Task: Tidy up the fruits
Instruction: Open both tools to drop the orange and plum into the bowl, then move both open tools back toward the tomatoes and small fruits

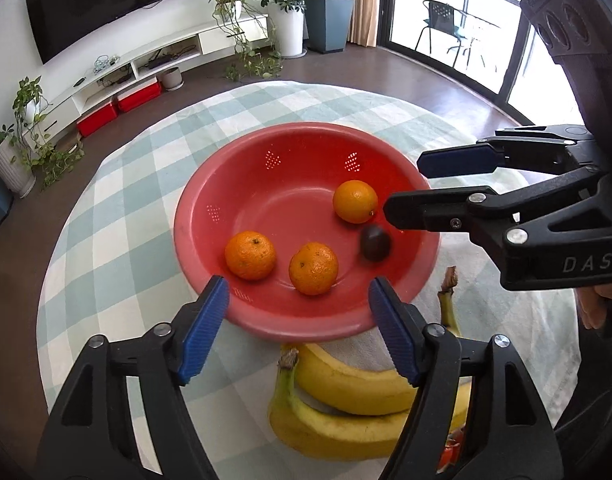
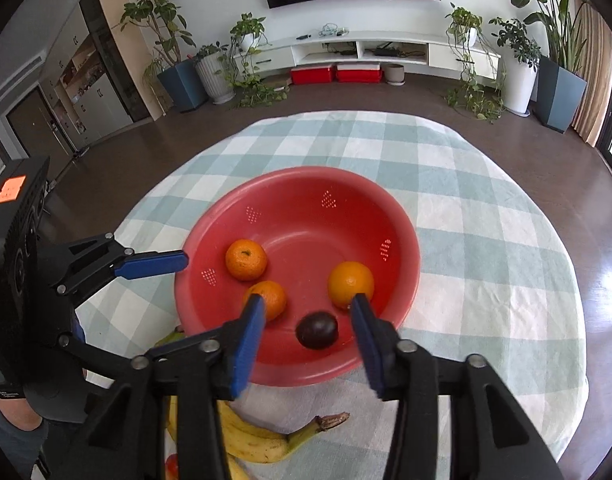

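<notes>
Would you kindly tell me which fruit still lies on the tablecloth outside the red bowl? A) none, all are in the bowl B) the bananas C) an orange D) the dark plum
B: the bananas lie on the checked tablecloth in front of the red bowl, while the three oranges and the dark plum sit inside it.

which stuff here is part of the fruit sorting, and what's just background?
Job:
red bowl
three oranges, inside the bowl
dark plum, inside the bowl
bananas, outside the bowl on the tablecloth
left gripper and right gripper, both open, empty

Background:
checked tablecloth
TV
potted plants
red boxes
</notes>
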Demonstrator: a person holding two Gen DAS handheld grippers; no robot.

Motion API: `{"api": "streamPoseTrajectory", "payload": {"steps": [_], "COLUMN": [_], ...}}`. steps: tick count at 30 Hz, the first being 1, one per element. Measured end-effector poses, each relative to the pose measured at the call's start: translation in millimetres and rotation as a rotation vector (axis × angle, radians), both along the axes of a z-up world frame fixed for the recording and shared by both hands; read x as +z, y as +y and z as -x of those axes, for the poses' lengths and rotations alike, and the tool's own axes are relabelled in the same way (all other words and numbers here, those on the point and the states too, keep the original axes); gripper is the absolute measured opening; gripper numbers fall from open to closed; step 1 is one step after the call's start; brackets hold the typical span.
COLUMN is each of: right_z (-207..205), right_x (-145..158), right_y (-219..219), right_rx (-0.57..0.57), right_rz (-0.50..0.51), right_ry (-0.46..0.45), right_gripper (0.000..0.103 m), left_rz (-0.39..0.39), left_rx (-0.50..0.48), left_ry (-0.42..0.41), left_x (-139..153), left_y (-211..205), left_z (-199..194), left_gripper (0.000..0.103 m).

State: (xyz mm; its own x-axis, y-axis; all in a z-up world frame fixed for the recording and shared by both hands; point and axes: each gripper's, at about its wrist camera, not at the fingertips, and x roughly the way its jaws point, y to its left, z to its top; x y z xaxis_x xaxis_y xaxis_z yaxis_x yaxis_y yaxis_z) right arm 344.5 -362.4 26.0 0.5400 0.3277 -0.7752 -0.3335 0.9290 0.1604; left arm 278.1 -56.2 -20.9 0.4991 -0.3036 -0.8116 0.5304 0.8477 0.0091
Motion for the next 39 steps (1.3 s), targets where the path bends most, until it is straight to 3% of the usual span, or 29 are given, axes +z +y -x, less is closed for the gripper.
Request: {"api": "streamPoseTrajectory", "payload": {"steps": [4, 8, 11, 13, 15, 18, 21, 24, 33, 39], "right_z": [-6.2, 19.6, 56.7, 87.7, 119.8, 160.8, 190.5, 204.9, 217.0, 223.1], "right_x": [5.2, 28.7, 44.4, 48.2, 44.6, 24.6, -3.7, -24.9, -22.9, -38.2], "right_y": [12.5, 8.1, -8.0, -23.1, -36.1, -50.9, -57.9, -60.7, -59.5, -45.5], "right_rx": [0.013, 0.014, -0.006, -0.020, -0.040, -0.061, -0.091, -0.097, -0.086, -0.040], "right_rz": [0.000, -0.046, -0.096, -0.148, -0.182, -0.234, -0.250, -0.262, -0.272, -0.247], "right_ry": [0.015, -0.041, -0.096, -0.131, -0.155, -0.134, -0.074, -0.006, -0.019, 0.009], "right_gripper": [0.050, 0.050, 0.059, 0.073, 0.075, 0.075, 0.075, 0.068, 0.067, 0.064], "left_rz": [0.029, 0.096, 0.167, 0.227, 0.288, 0.321, 0.308, 0.317, 0.269, 0.230], "left_rx": [0.022, 0.048, 0.092, 0.130, 0.160, 0.168, 0.149, 0.130, 0.060, 0.057], "left_ry": [0.001, -0.036, -0.056, -0.057, -0.045, -0.001, 0.034, 0.041, 0.024, 0.041], "left_x": [7.0, 23.3, 28.9, 27.0, 19.1, 0.0, -17.9, -24.6, -14.7, -28.3], "left_y": [9.7, 31.3, 53.0, 67.9, 79.9, 82.1, 73.7, 64.5, 42.4, 43.7], "left_z": [21.0, 56.2, 89.0, 113.9, 138.2, 170.2, 192.7, 208.6, 219.0, 220.4], "left_gripper": [0.072, 0.072, 0.077, 0.077, 0.078, 0.078, 0.078, 0.078, 0.078, 0.078]}}
